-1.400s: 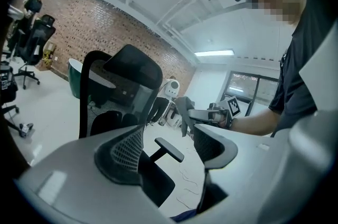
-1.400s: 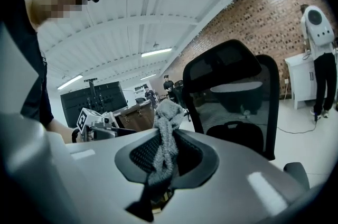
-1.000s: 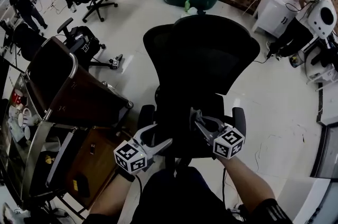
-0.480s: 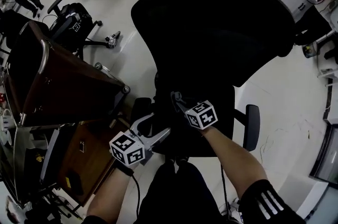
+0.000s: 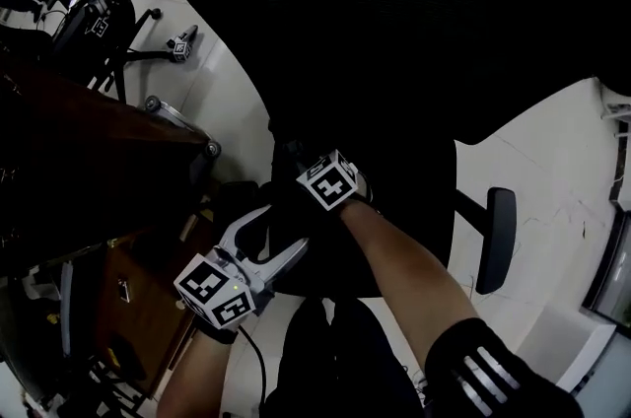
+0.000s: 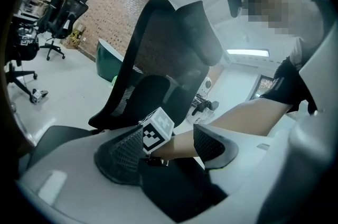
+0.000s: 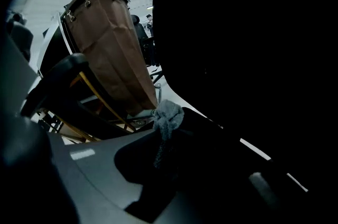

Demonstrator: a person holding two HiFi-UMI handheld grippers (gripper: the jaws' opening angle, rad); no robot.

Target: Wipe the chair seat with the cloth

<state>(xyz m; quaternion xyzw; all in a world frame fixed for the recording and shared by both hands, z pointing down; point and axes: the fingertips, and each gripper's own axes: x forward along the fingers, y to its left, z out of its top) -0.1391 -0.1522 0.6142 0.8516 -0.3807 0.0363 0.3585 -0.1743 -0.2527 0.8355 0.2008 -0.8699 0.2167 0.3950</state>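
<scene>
A black office chair fills the head view, its backrest (image 5: 394, 22) on top and its seat (image 5: 404, 239) below. My right gripper (image 5: 301, 172) reaches over the seat's left rear, close to the backrest. It is shut on a small grey cloth (image 7: 168, 117) that hangs from its tips (image 7: 163, 130); the head view hides the cloth in the dark. My left gripper (image 5: 268, 241) hovers at the seat's left front edge, open and holding nothing. In the left gripper view (image 6: 168, 150) the right gripper's marker cube (image 6: 157, 130) and the forearm lie beyond the spread fingers.
A brown bag on a metal-framed cart (image 7: 113, 43) stands close to the chair's left side (image 5: 108, 140). The chair's right armrest (image 5: 496, 239) juts out over white floor. Another chair's wheeled base (image 5: 108, 22) is at the far left. A green bathtub (image 6: 105, 55) sits by the brick wall.
The head camera has dropped closer to the chair. My right gripper has moved left and forward across the seat toward the backrest. The left gripper has shifted only slightly.
</scene>
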